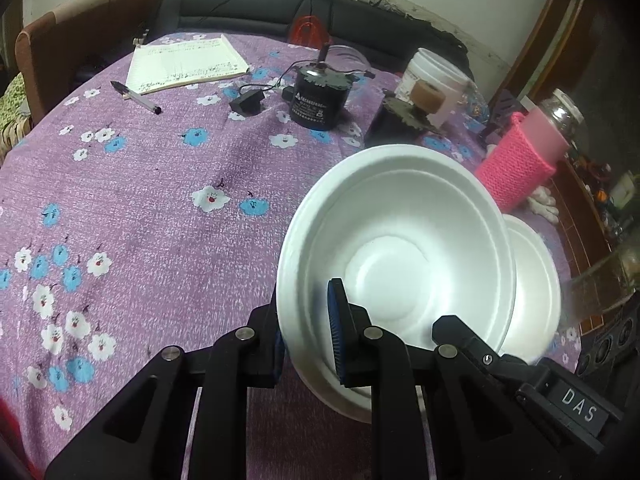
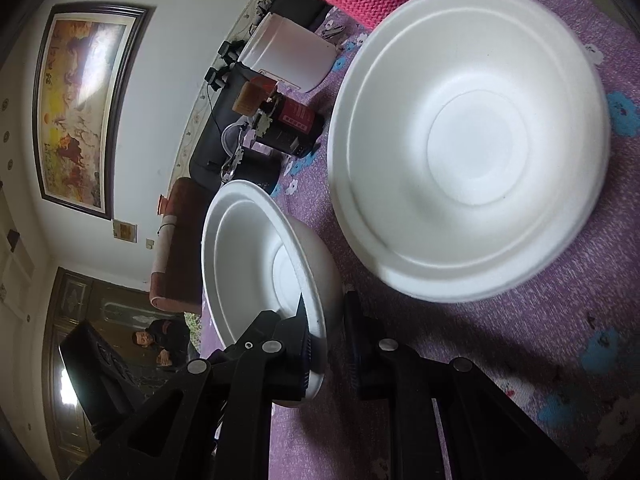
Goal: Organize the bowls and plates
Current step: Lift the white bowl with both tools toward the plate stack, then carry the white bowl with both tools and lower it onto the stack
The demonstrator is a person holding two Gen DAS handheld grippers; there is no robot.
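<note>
On my left wrist view the purple flowered cloth point(image 1: 152, 208) covers the tabletop, with a notepad point(image 1: 186, 65) and a pen point(image 1: 136, 98) lying at the far left edge. Further right stand a black round motor point(image 1: 318, 98) and, behind it, a white tub point(image 1: 436, 86) — then a pink knitted sleeve point(image 1: 520, 160) around a jar. My left hand-held gripper point(image 1: 308, 344) is clamped on the near rim of a white foam bowl point(image 1: 400, 256), one finger outside the wall and the blue-padded one inside; the bowl is tilted up toward the camera. Just behind its right edge shows part of another white bowl point(image 1: 536, 280). On the right wrist view, which is rolled sideways, my right hand-held gripper point(image 2: 326, 344) pinches the rim of a smaller-looking white bowl point(image 2: 256, 264) — its fingers closed on the wall. To its right the other bowl point(image 2: 468, 140) appears, slightly blurred, above the cloth; I cannot tell whether it touches it.
</note>
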